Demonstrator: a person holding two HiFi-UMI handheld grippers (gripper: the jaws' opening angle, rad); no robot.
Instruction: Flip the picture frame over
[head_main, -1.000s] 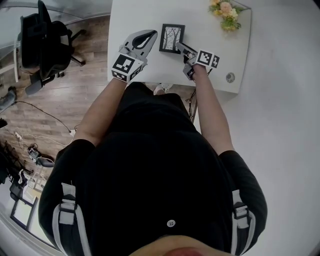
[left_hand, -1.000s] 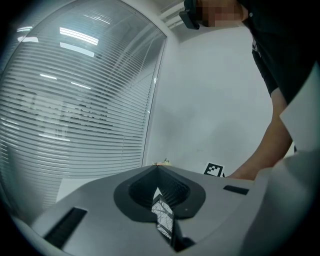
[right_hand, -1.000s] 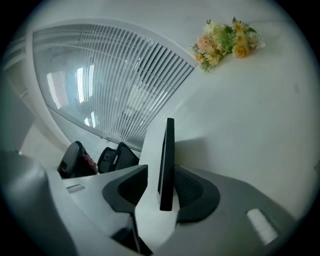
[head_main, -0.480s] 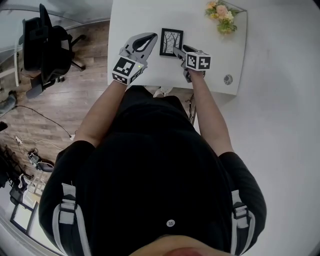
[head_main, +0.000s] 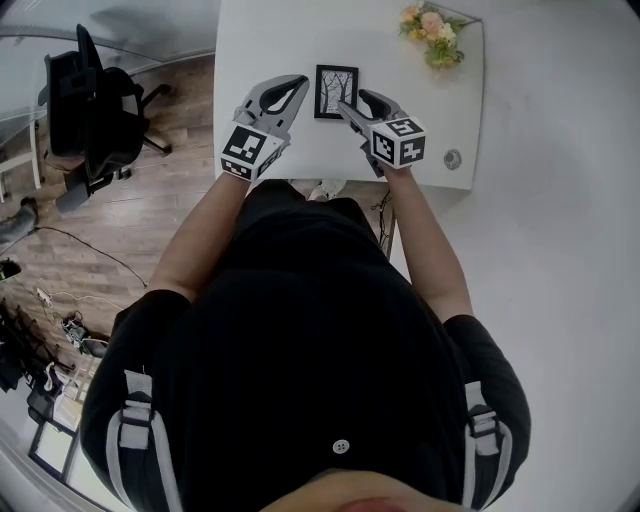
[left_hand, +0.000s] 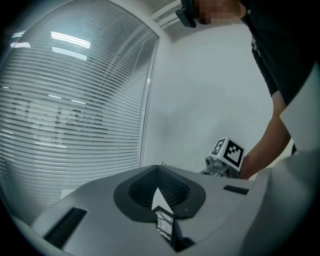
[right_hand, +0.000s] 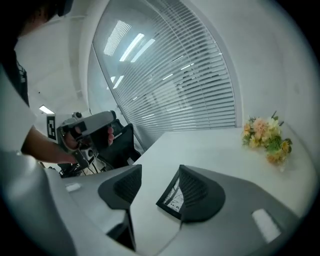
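Note:
A black picture frame (head_main: 336, 90) lies flat on the white table (head_main: 260, 40), its tree picture facing up. My right gripper (head_main: 352, 99) hovers just above the frame's near right corner. Its jaws have just been opening and stand open, with nothing between them. In the right gripper view the frame (right_hand: 171, 196) shows beyond the gap, partly hidden by the right jaw of that gripper (right_hand: 160, 167). My left gripper (head_main: 300, 80) is shut on nothing, held above the table just left of the frame. A sliver of the frame (left_hand: 164, 227) shows under the left gripper (left_hand: 159, 167).
A bunch of flowers (head_main: 432, 22) lies at the table's far right corner, and a small round disc (head_main: 453, 158) sits near its right front edge. A black office chair (head_main: 90, 95) stands on the wooden floor to the left. The table's front edge runs just behind both grippers.
My right gripper has lifted off the frame's near right corner, rolled and spread its jaws wider. The frame still lies flat with the picture up. The left gripper has barely moved.

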